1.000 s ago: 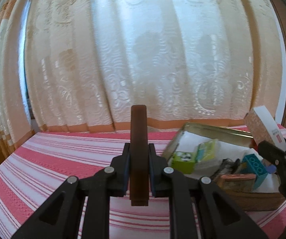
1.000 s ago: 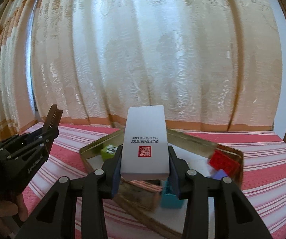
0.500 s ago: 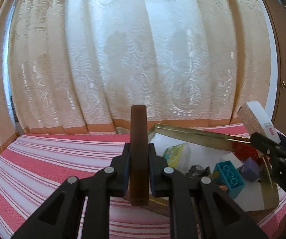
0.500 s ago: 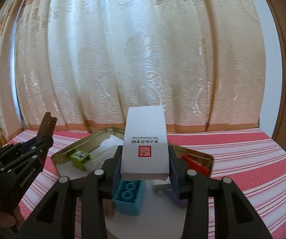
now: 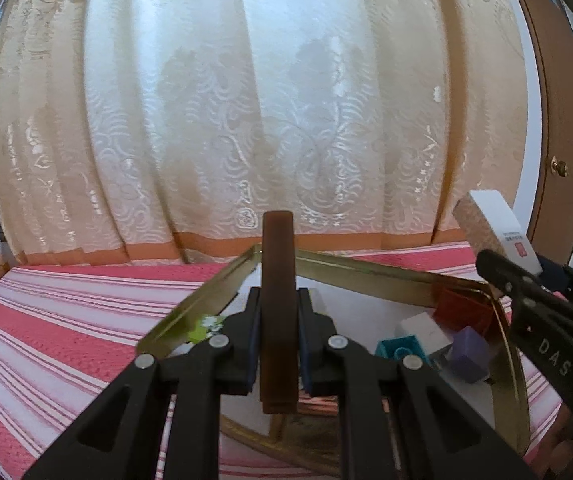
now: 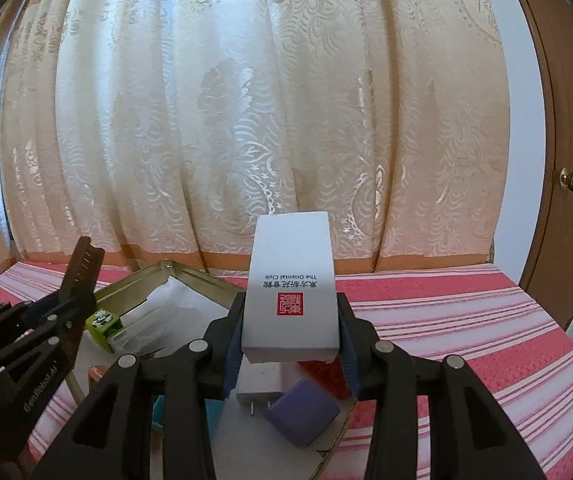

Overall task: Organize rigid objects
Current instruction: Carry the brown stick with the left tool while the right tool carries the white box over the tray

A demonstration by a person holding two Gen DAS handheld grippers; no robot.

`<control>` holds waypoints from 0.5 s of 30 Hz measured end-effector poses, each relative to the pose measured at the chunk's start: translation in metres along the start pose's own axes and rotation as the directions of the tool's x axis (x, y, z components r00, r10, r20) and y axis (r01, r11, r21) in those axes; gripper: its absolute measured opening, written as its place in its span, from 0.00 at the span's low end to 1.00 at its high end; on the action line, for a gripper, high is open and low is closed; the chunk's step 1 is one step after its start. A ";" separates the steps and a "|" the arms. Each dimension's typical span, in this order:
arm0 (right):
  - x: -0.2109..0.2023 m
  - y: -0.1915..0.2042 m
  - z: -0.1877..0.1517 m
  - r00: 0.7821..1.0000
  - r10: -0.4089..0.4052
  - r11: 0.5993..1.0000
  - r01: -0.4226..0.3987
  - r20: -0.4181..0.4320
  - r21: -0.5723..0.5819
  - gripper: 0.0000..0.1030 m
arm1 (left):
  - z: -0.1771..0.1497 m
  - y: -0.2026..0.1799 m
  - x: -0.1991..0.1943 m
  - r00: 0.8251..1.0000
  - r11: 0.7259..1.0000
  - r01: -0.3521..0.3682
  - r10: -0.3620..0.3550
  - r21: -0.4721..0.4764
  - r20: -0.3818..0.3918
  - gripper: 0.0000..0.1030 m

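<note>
My left gripper [image 5: 278, 340] is shut on a flat dark brown comb [image 5: 278, 300], held on edge above the near part of a gold metal tray [image 5: 366, 270]. My right gripper [image 6: 290, 336] is shut on a white box with a red seal [image 6: 291, 284], held over the tray's right part [image 6: 154, 278]. The tray holds a green cube [image 6: 103, 322], a purple block [image 6: 302, 414], a white plug adapter [image 6: 260, 386], a teal brick [image 5: 400, 350] and a red block [image 5: 462, 310]. The right gripper and its box [image 5: 494, 224] show at the right of the left wrist view.
The tray lies on a bed with a red and white striped cover [image 6: 466, 320]. A cream patterned curtain [image 5: 266, 100] hangs close behind. A brown wooden door with a knob [image 6: 568, 180] stands at the right. The left gripper [image 6: 38, 332] shows at the left of the right wrist view.
Both grippers have moved right and forward over the tray, each keeping its object. The tray now sits under and between the fingers in both views.
</note>
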State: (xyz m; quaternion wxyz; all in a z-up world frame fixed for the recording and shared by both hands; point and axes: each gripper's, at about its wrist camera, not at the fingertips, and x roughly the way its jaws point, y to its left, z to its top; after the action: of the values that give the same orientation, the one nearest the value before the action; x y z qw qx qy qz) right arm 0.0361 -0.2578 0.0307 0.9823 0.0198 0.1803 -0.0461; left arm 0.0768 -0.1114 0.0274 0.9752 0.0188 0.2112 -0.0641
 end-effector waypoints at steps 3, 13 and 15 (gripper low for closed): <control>0.003 -0.002 0.003 1.000 0.006 1.000 -0.006 -0.002 0.006 0.42 | 0.001 -0.006 0.006 1.000 1.000 0.009 -0.009 -0.005 -0.016 0.13; 0.020 -0.012 0.005 0.998 0.015 1.000 -0.015 -0.057 0.011 0.43 | 0.001 -0.028 0.018 0.998 1.000 0.028 -0.028 0.004 -0.057 0.13; 0.025 -0.011 0.004 0.997 0.016 1.000 -0.016 -0.076 0.000 0.43 | 0.002 -0.028 0.020 0.998 1.000 0.024 -0.024 0.002 -0.066 0.13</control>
State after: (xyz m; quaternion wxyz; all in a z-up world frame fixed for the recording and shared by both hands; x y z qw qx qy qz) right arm 0.0594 -0.2710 0.0252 0.9751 0.0227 0.2173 -0.0375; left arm 0.0924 -0.1417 0.0205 0.9668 0.0198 0.2434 -0.0755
